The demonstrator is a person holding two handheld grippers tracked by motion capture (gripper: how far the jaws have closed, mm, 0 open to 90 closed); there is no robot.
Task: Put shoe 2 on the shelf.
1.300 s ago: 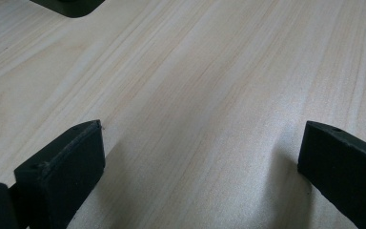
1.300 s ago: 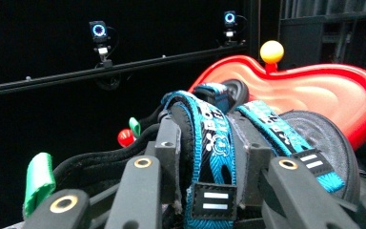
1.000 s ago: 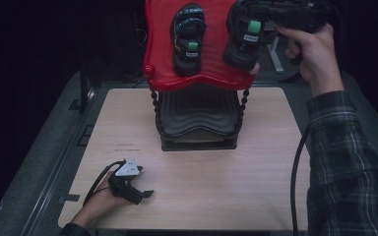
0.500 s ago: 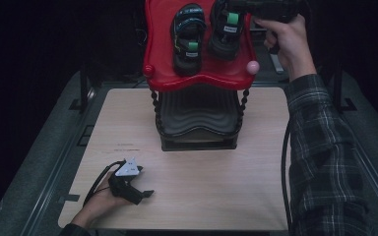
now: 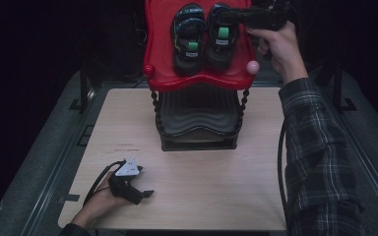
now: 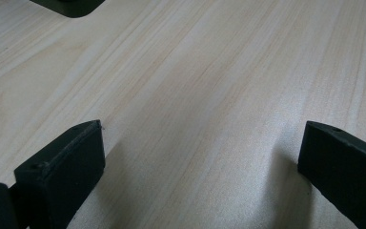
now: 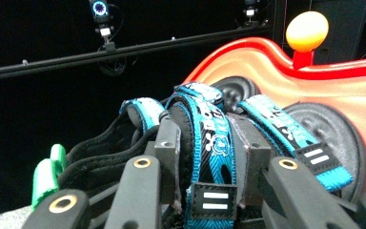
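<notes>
Dark room all round, light falling from above onto the pale table [image 5: 256,196]; soft shadows beneath the left gripper's jaws; red tray [image 7: 343,90] glossy, nearest straps slightly soft

I see a pale wood-grain tabletop [image 5: 256,196] as my landmark; grey metal side rails [image 5: 54,182] run along both its long edges. Beyond its far edge everything is dark. Behind it, a black horizontal bar [image 7: 124,52] carries a small ring-lit device [image 7: 99,8].
</notes>
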